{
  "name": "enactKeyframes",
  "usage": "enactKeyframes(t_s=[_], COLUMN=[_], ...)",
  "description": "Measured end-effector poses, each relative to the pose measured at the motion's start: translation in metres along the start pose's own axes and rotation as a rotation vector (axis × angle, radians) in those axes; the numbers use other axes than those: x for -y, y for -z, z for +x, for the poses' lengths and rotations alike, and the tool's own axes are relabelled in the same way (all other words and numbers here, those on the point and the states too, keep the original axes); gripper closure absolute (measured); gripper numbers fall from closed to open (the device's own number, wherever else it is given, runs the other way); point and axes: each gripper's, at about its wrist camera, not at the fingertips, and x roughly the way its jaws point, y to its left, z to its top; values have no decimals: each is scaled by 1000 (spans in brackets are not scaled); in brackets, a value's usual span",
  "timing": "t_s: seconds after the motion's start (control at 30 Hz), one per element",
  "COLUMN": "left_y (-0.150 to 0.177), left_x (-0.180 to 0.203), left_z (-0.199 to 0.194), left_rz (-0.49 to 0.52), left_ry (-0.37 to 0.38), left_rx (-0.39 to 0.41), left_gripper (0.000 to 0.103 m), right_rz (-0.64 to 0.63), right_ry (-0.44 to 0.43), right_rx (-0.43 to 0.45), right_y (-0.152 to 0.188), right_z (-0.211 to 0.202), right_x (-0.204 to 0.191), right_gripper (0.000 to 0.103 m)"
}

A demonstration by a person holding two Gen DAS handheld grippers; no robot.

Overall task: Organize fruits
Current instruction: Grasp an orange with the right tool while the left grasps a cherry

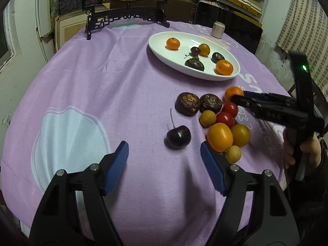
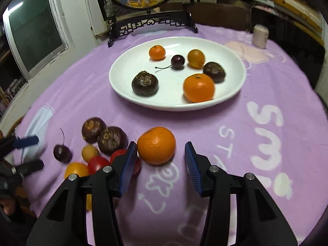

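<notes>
On the purple cloth a dark cherry (image 1: 178, 136) lies just ahead of my left gripper (image 1: 164, 149), which is open and touches nothing. To the cherry's right sits a cluster of loose fruit: two brown water chestnuts (image 1: 187, 103), red tomatoes (image 1: 224, 119), yellow tomatoes (image 1: 219, 137) and small longans (image 1: 207, 118). My right gripper (image 2: 160, 143) stands open around a loose mandarin (image 2: 153, 149), with a gap on the right side. The white oval plate (image 2: 123, 78) further back holds two mandarins, a cherry, a yellow fruit and two water chestnuts.
A black carved stand with a round picture (image 1: 127, 18) stands at the table's far edge. A small pale cup (image 1: 217, 29) sits behind the plate. A person's hand (image 1: 307, 149) holds the right gripper at the right side. Shelves and a wall lie beyond.
</notes>
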Motion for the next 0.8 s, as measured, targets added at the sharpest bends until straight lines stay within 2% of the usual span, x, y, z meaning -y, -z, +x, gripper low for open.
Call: enactKeyframes(t_s=[0.03,0.07,0.1,0.23,0.43,0.63,0.7,0.77,0.8], left_y=[0,0,0,1,-4,-8,-10,-11,-11], left_x=[1,1,2,3,5,15,18,20,20], left_z=[1,4,5,11,25,39,41,43,42], left_rz=[-1,-4,-6,-16,-21,5,12,19,21], left_ry=[3,7,7,-2,-2,-3,0,-7,-1], left_rx=[-5,-15,-21,-39,-67,-70,-65,-62,-62], left_gripper=[29,29,29,29,31,47,57,72,72], right_rz=[18,29,39,-8,0,33,40,40,38], right_ry=[-26,-47,-67,47,99,95,93,107,115], right_rx=[-12,-18,-20,12,-32,-48,-44,-52,-60], right_y=[-3,-4,-5,3,36,63,64,63,63], right_z=[3,4,4,-13,-43,-55,-53,-47,-44], right_x=[3,4,5,-6,0,10,10,11,11], right_gripper=[55,62,63,63,63,63,63,63,62])
